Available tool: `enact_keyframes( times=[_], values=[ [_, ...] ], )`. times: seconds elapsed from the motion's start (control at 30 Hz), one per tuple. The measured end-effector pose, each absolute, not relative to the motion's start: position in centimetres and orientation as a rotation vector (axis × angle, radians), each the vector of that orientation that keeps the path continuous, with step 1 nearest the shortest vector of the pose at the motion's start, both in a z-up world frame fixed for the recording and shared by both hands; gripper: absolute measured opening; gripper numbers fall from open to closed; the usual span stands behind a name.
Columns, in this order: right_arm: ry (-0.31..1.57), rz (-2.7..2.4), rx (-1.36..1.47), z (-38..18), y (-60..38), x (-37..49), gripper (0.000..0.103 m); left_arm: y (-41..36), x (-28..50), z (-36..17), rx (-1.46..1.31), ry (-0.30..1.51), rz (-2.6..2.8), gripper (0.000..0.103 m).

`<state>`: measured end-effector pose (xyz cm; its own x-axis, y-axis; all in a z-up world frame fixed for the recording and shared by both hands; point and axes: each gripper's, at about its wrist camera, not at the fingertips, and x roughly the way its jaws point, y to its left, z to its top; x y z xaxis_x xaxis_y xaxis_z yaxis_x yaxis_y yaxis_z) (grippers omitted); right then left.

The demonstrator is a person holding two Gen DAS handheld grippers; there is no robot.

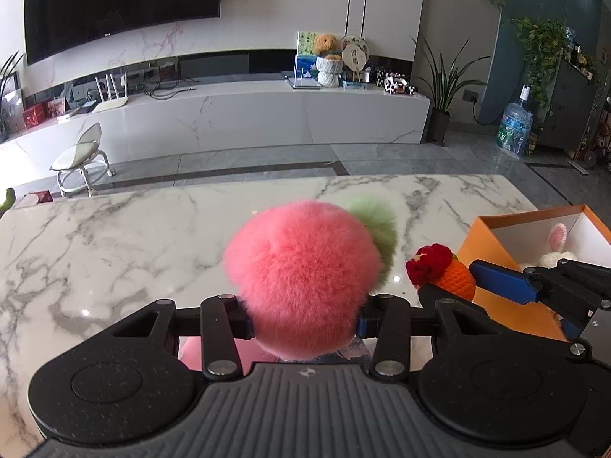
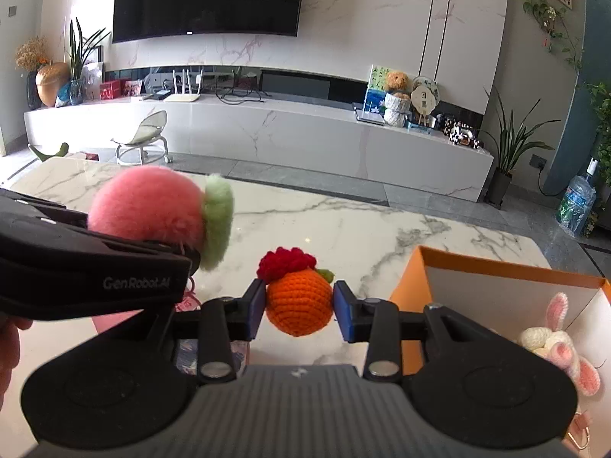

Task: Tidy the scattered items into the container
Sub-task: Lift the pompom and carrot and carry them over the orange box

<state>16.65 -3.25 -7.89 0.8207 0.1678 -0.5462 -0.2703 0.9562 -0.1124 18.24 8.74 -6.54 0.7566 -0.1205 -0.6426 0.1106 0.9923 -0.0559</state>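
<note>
Above a white marble table [image 1: 114, 236]: left gripper [image 1: 303, 318] clenched on a fluffy pink plush peach [image 1: 301, 276] with a green leaf tuft, held off the surface. Just to its right, right gripper [image 2: 299, 305] clamped around an orange crocheted fruit [image 2: 298, 303] topped with red yarn. At the table's right edge, an open orange box [image 2: 416, 278], a crocheted white bunny [image 2: 553, 343] inside.
</note>
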Motion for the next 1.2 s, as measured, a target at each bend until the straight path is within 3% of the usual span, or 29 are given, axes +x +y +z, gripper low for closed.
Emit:
enact_keyframes(
  times=[0.57,1.2],
  values=[
    [0.416,0.053,-0.057,-0.9,-15.1,8.2,0.041,-2.5,12.0,0.7,0.014,0.544,-0.343,0.051],
    [0.59,-0.101,0.051,-4.4,-30.4,10.1,0.041,-16.3,14.5,-2.7,0.104,0.663,-0.508,0.051]
  ],
)
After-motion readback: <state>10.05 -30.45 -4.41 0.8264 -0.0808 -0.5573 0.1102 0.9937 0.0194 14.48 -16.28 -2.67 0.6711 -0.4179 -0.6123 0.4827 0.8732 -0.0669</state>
